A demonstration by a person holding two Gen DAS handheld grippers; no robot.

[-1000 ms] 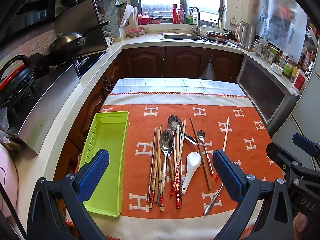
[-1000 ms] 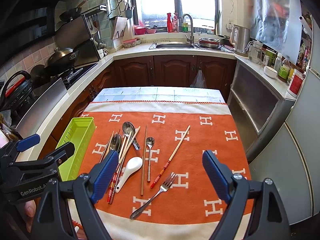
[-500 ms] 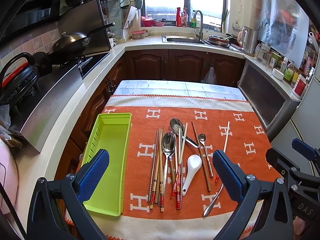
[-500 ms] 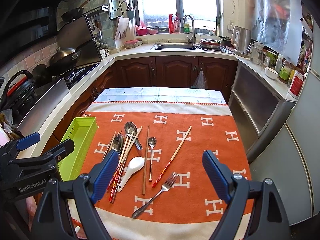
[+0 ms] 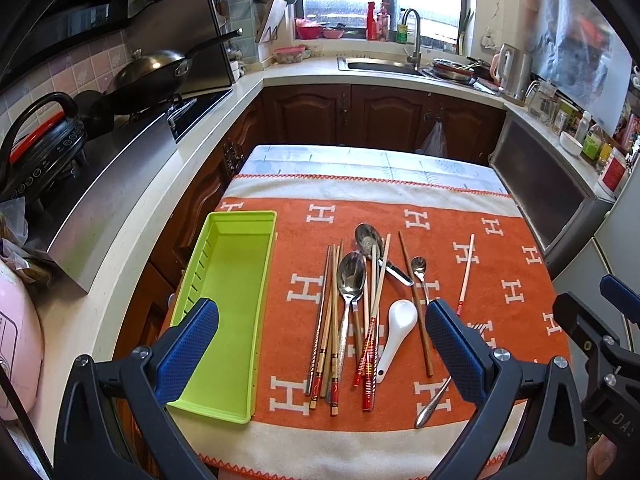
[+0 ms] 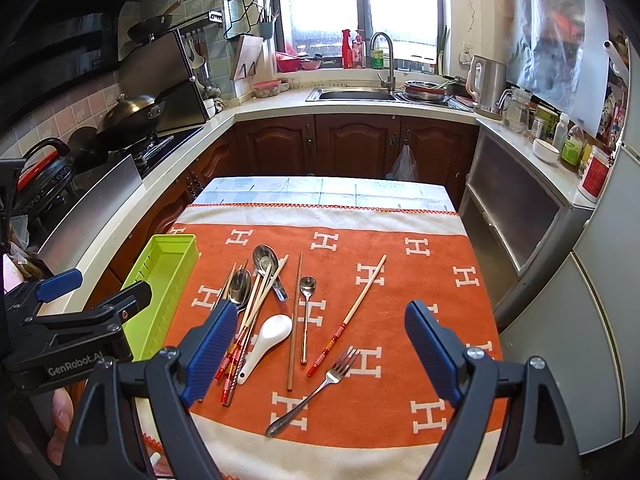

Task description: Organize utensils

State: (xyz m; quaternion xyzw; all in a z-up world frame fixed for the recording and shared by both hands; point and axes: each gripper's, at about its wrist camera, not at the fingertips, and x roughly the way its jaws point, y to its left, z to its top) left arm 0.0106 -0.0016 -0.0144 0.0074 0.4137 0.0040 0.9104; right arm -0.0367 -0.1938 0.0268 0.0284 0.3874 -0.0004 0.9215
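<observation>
A lime green tray (image 5: 224, 300) lies empty at the left of the orange cloth (image 5: 500, 264); it also shows in the right wrist view (image 6: 160, 292). Right of it lies a heap of chopsticks (image 5: 326, 332), metal spoons (image 5: 351, 276), a white ceramic spoon (image 5: 398, 320) and a fork (image 6: 316, 392). One chopstick (image 6: 352, 312) lies apart at the right. My left gripper (image 5: 320, 348) is open and empty above the near edge. My right gripper (image 6: 316, 352) is open and empty above the fork.
The table stands in a kitchen with a stove and wok (image 5: 152, 72) on the left counter. A sink (image 6: 352, 94) is at the back and a cabinet (image 6: 516, 216) at the right. A pink appliance (image 5: 16, 340) sits close on the left.
Both grippers have shifted slightly; the utensils and tray have drifted a little in each view. Nothing was picked up and both stay open.
</observation>
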